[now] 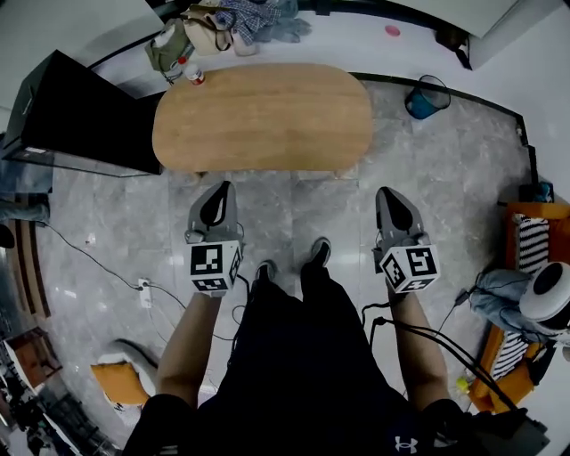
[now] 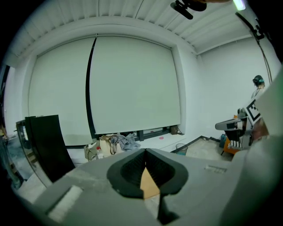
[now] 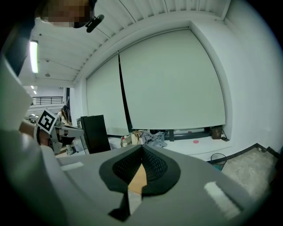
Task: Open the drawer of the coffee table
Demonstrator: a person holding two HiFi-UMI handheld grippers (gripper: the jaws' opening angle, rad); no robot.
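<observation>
This looks like an office or lab floor with a lounge corner set up in it, rather than a home. The floor (image 1: 445, 205) is polished grey stone, the ceiling (image 3: 146, 13) is white slats with a strip light (image 3: 33, 56), and roller blinds (image 2: 132, 84) cover one very wide window. A power strip (image 1: 144, 292) and loose cables (image 1: 85, 254) lie across the floor (in plain sight). Bags and clothes (image 1: 227, 22) are heaped on the white window ledge (image 1: 356, 44), beyond the far left corner of an oval wooden coffee table (image 1: 263, 116). A black cabinet (image 1: 80, 111) and a waste bin (image 1: 427, 96) stand nearby.

Head cam: steeply down over worktop (image 1: 263, 116). Cams on my left tool (image 1: 221, 189), right tool (image 1: 386, 192): low, facing window blind (image 2: 132, 84); all share clothes pile (image 1: 258, 20).
</observation>
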